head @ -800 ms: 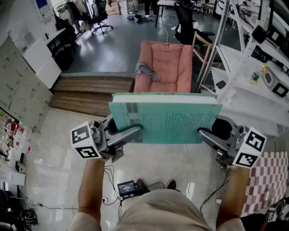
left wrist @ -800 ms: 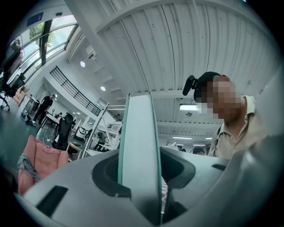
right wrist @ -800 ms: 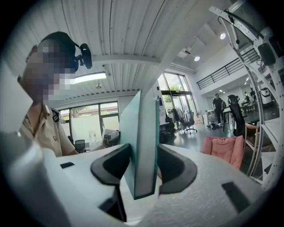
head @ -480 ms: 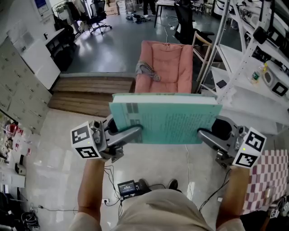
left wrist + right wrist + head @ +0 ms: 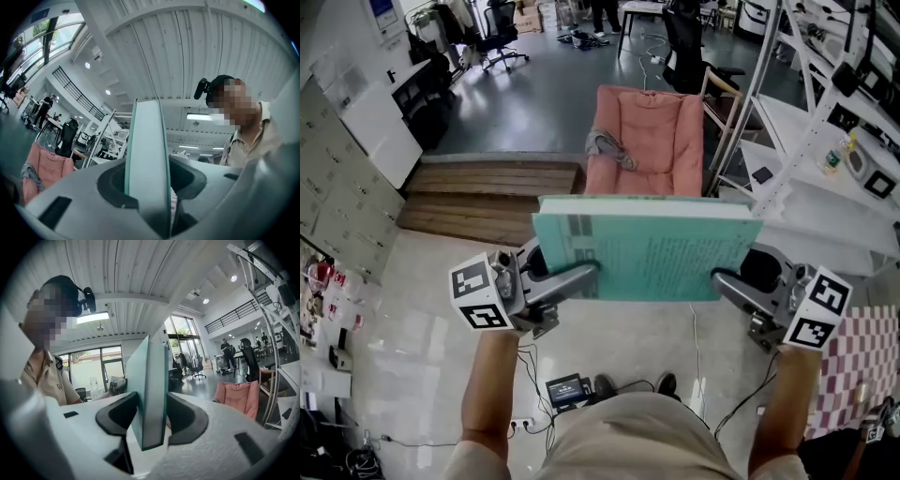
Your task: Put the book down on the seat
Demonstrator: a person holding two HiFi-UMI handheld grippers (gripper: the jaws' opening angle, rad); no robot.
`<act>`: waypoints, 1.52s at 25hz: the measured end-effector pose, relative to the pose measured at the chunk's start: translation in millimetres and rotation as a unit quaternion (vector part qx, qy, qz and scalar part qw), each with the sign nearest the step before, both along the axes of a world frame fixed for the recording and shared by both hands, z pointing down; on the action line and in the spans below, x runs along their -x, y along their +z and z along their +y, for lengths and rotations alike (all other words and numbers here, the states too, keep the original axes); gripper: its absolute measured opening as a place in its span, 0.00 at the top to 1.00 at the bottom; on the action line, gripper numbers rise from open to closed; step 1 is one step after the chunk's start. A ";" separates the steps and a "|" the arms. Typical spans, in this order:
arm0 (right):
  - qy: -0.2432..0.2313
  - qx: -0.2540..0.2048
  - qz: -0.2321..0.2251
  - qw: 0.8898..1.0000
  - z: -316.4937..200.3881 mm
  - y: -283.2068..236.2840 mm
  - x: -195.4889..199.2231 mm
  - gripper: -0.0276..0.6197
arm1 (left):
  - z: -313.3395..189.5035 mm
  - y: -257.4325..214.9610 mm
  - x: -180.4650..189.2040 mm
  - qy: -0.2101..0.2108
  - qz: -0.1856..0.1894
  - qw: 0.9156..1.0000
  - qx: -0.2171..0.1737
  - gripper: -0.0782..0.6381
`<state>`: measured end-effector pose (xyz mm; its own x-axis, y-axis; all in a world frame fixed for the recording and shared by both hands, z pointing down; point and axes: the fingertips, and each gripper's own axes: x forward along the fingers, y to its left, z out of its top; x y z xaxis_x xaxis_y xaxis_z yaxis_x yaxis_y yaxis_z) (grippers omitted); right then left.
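A large teal book (image 5: 652,248) is held flat in the air in front of the person's body, cover up. My left gripper (image 5: 581,277) is shut on its left edge and my right gripper (image 5: 727,279) is shut on its right edge. In the left gripper view the book's edge (image 5: 146,154) stands upright between the dark pads. The right gripper view shows the book's other edge (image 5: 149,394) clamped the same way. The pink armchair (image 5: 642,141) stands ahead past a low step, its seat partly hidden behind the book.
A grey cloth (image 5: 605,145) lies on the armchair's left arm. A wooden step (image 5: 487,192) runs across the floor before it. White metal shelving (image 5: 825,141) stands at the right, a wooden chair (image 5: 722,94) beside the armchair. A small device (image 5: 567,389) and cables lie near the person's feet.
The person has shifted slightly forward; the armchair and step sit a bit lower in the head view. Both grippers still clamp the book as before.
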<state>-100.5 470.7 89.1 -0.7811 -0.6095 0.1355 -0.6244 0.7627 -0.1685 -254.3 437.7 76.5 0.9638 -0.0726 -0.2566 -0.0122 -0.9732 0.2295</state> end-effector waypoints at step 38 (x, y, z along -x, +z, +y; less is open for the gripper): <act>-0.082 0.025 -0.037 0.996 -126.8 12.7 -59.9 0.67 | -101.4 11.3 -55.7 -0.082 -0.016 0.995 0.045 0.66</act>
<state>-40.7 343.9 101.8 -0.8787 -0.4667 0.1006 -0.4763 0.8427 -0.2510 -198.6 336.2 87.8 0.9447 -0.2516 -0.2106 -0.1790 -0.9332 0.3117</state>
